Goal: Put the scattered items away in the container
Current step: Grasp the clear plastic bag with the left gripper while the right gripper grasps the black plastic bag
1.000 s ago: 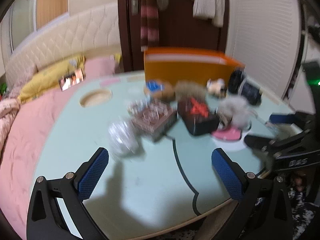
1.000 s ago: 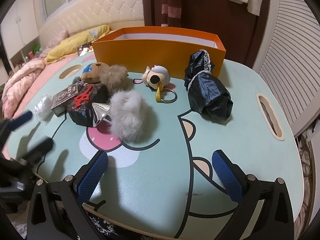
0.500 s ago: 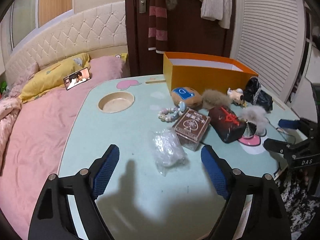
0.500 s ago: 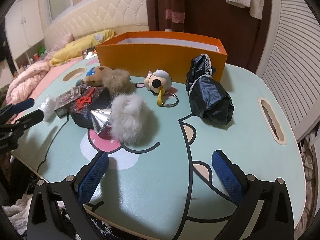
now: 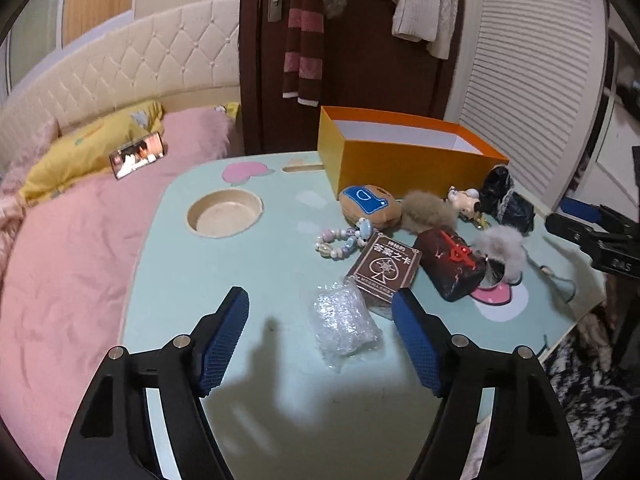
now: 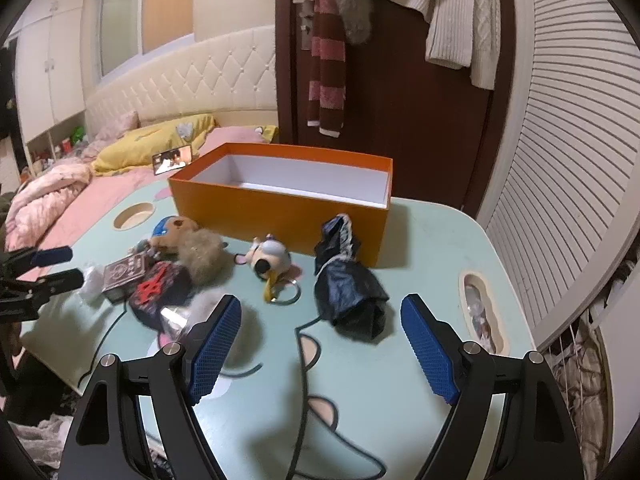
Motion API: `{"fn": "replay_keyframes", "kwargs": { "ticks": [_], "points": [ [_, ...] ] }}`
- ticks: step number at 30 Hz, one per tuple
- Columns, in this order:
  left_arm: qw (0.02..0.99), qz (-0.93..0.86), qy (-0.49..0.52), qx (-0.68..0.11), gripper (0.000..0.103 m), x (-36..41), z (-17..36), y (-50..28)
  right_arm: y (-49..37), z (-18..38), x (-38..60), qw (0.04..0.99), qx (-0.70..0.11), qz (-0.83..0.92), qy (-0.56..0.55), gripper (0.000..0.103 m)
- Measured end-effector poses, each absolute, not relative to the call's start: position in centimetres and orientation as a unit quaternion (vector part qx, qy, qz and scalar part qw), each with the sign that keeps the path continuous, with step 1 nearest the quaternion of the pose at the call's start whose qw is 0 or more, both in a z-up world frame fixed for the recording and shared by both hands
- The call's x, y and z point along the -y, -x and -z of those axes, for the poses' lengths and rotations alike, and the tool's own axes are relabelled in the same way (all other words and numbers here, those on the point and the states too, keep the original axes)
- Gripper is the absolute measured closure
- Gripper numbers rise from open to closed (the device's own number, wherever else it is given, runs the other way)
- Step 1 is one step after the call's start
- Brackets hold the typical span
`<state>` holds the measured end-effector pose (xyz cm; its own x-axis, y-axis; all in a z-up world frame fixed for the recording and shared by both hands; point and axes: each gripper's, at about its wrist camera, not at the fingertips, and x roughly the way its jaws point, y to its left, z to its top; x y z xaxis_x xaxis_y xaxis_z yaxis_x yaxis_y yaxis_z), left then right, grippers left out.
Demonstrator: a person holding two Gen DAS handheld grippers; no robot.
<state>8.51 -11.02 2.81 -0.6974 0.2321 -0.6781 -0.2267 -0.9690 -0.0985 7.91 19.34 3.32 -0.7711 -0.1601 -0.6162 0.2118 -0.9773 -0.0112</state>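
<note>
An open orange box (image 5: 400, 156) (image 6: 280, 204) stands at the far side of the mint table. Before it lie a clear plastic packet (image 5: 344, 320), a brown card box (image 5: 384, 268), a bead bracelet (image 5: 340, 240), a brown plush (image 5: 370, 204), a tan fur ball (image 5: 428, 210), a black-red pouch (image 5: 452, 264), a grey fur ball (image 5: 504, 248), a small animal keyring (image 6: 270, 262) and a black cloth bundle (image 6: 348, 288). My left gripper (image 5: 320, 340) is open, with the packet between its fingers. My right gripper (image 6: 320, 344) is open and empty, just before the black bundle.
The table (image 5: 240, 272) has a round cup recess (image 5: 224, 212) at the far left and a slot (image 6: 482, 312) at the right edge. A pink bed (image 5: 60, 240) lies left of it. A dark door with hanging clothes (image 6: 384, 60) stands behind the box.
My left gripper has swung left and closed in on the plastic packet. My right gripper has risen and moved forward towards the black bundle; the box's inside now shows.
</note>
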Motion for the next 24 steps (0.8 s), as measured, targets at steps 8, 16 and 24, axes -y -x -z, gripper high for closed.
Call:
{"fn": "replay_keyframes", "kwargs": {
  "ticks": [8, 16, 24],
  "points": [
    [0.149, -0.892, 0.427, 0.014, 0.061, 10.0, -1.1, -6.9, -4.5, -2.1, -19.8, 0.096, -0.016, 0.926, -0.364, 0.023],
    [0.123, -0.896, 0.425, 0.046, 0.067, 9.8, -1.1, -7.7, -1.1, -0.5, -20.5, 0.067, 0.0, 0.913, -0.403, 0.058],
    [0.129, -0.905, 0.4, 0.07, 0.067, 10.7, -2.9, -7.9, -1.3, -0.9, -21.9, 0.08, 0.049, 0.913, -0.397, 0.072]
  ]
}}
